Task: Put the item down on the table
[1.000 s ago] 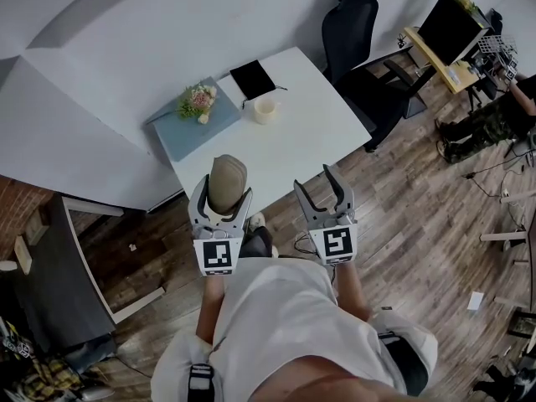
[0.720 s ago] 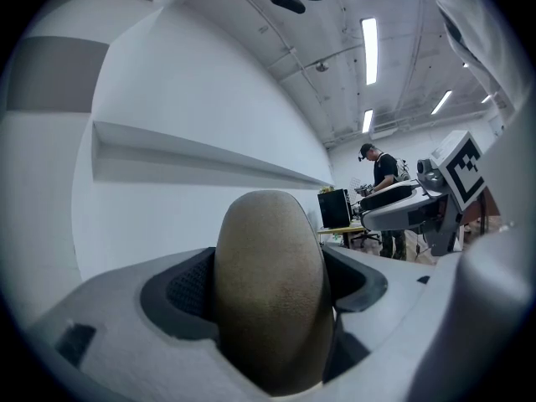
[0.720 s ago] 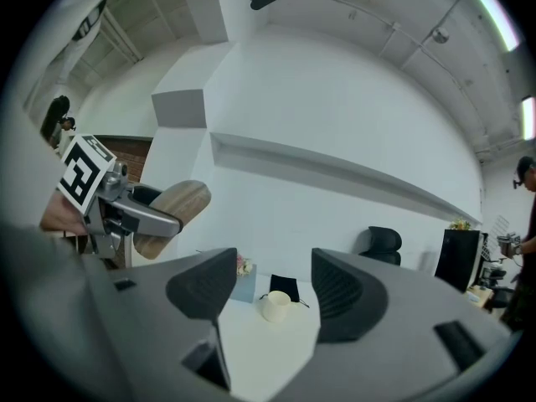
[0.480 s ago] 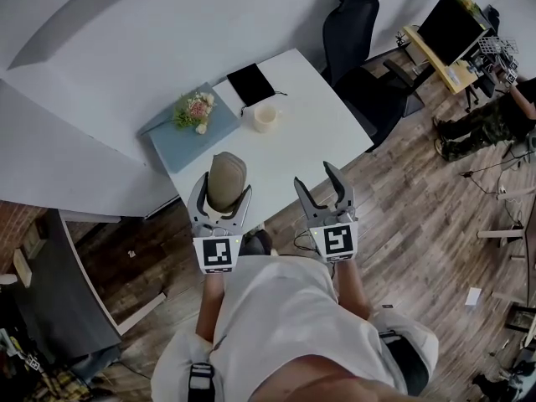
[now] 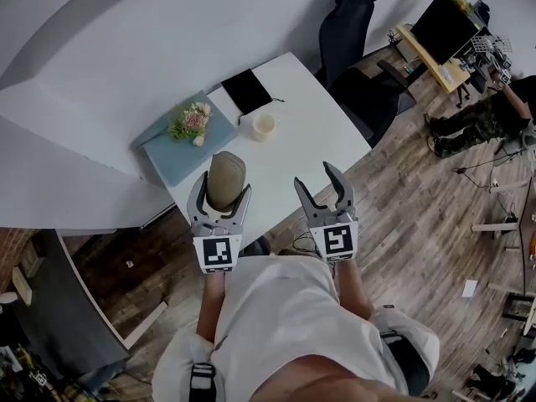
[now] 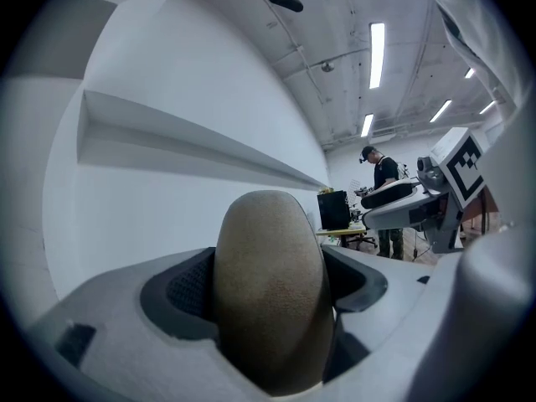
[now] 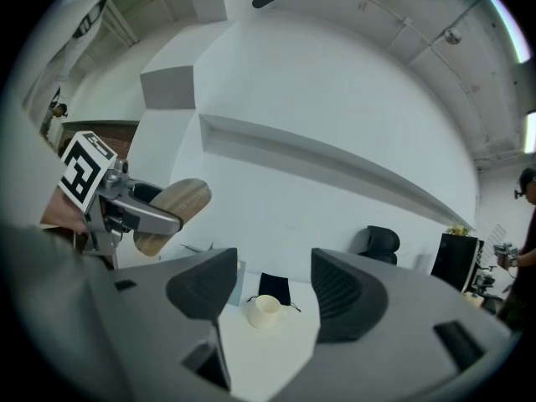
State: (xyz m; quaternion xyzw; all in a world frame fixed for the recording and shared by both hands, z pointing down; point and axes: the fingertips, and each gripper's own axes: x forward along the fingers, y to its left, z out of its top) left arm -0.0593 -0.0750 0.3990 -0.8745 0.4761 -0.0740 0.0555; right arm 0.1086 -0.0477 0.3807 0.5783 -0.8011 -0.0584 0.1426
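White desk (image 5: pixel 310 132) at twelve o'clock; our left tool (image 5: pixel 224 188) clamps the tan item (image 5: pixel 226 172), not yet down; right tool (image 5: pixel 313 175) gapes, empty.

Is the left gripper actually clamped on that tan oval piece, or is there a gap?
Touching. In the left gripper view, both dark pads of the left gripper press against the sides of the tan oval piece; no gap shows.

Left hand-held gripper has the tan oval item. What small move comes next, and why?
Probably ease the left hand-held gripper forward and down toward the white table. Its jaws are shut on the tan oval item, which shows over the table's near edge, and bare surface lies short of the cup.
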